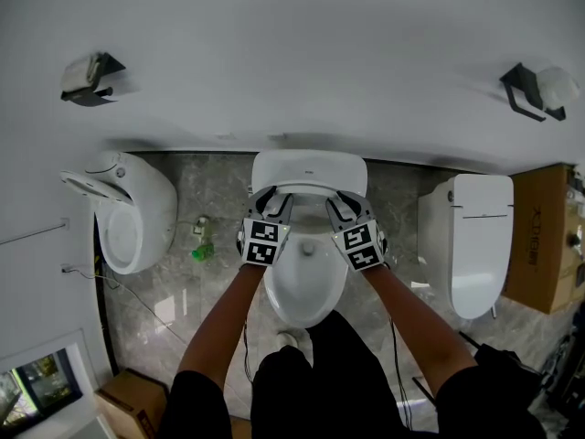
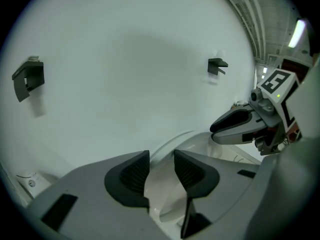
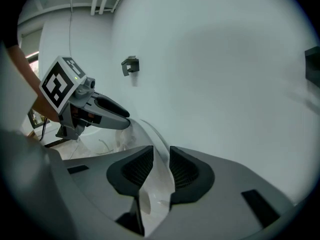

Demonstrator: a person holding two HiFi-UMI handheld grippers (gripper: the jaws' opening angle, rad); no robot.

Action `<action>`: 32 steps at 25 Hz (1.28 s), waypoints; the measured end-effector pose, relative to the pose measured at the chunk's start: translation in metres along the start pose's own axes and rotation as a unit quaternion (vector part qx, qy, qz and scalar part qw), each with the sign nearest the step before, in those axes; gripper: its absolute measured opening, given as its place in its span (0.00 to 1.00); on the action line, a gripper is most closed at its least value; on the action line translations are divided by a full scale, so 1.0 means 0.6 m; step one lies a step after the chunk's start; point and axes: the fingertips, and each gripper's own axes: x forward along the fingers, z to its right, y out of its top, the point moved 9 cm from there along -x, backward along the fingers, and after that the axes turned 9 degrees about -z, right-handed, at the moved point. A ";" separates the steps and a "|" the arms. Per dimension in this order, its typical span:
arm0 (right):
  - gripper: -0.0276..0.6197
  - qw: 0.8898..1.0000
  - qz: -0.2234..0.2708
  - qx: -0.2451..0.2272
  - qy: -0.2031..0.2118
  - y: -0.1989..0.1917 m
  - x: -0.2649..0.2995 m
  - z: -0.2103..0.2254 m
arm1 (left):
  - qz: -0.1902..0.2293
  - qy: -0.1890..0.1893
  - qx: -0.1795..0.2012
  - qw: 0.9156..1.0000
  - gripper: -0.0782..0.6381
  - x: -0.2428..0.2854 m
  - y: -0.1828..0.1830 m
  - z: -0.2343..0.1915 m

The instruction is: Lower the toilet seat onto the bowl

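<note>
The middle white toilet has its seat tilted partway over the bowl. My left gripper is at the seat's left side. In the left gripper view the seat's rim runs between the left gripper's pads with a gap showing, so the jaws stand open around it. My right gripper is at the seat's right side. In the right gripper view the thin white seat edge fills the narrow slot of the right gripper, which is shut on it.
Another toilet with its seat raised stands to the left, and a closed one to the right. A cardboard box is at far right. Paper holders hang on the white wall. A green item lies on the floor.
</note>
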 end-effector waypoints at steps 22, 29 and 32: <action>0.22 1.000 0.002 -0.004 0.021 -0.026 -0.038 -0.033 | -0.005 -0.007 -0.016 1.000 0.33 -0.053 -0.031 0.035; 0.23 1.000 -0.002 -0.004 0.027 -0.045 -0.069 -0.065 | -0.013 -0.016 -0.010 1.000 0.33 -0.091 -0.057 0.057; 0.23 1.000 -0.010 -0.007 0.027 -0.053 -0.085 -0.082 | -0.012 -0.018 -0.015 1.000 0.33 -0.107 -0.072 0.068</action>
